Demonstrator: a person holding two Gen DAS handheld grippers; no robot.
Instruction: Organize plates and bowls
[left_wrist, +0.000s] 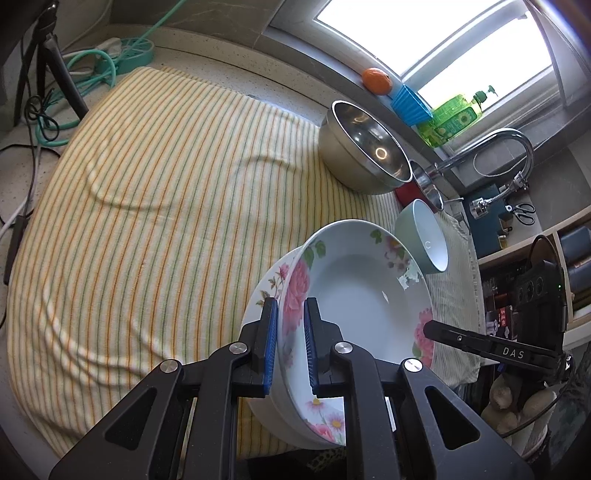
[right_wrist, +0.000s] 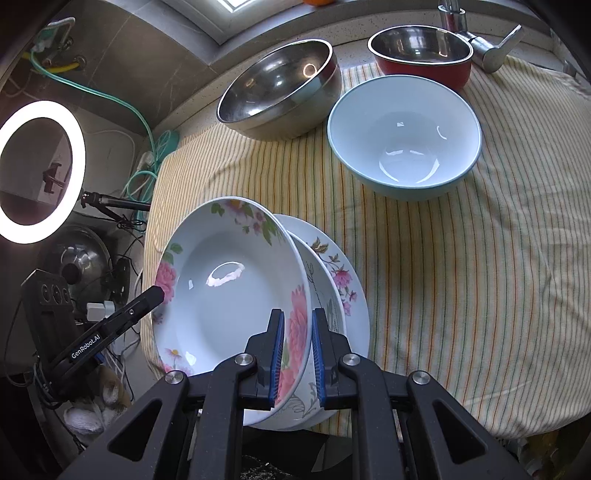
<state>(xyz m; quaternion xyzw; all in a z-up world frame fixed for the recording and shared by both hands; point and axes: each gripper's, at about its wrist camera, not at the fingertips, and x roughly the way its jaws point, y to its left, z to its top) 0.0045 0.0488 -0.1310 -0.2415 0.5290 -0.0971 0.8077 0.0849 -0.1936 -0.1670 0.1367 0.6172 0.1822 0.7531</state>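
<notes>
Striped cloth (right_wrist: 461, 295) covers the counter. Steel bowl (right_wrist: 280, 88) at far side of cloth; blue bowl (right_wrist: 404, 136) beside it, nearer. Pink-flower deep plate (right_wrist: 229, 291) at cloth's near edge, tilted, resting over a flatter floral plate (right_wrist: 343, 280). Both tools clenched on opposite rims of the deep plate: left tool (left_wrist: 291, 347), right tool (right_wrist: 298, 354). Plate spans between the tools, both equally near; the next move probably needs them travelling together.
</notes>
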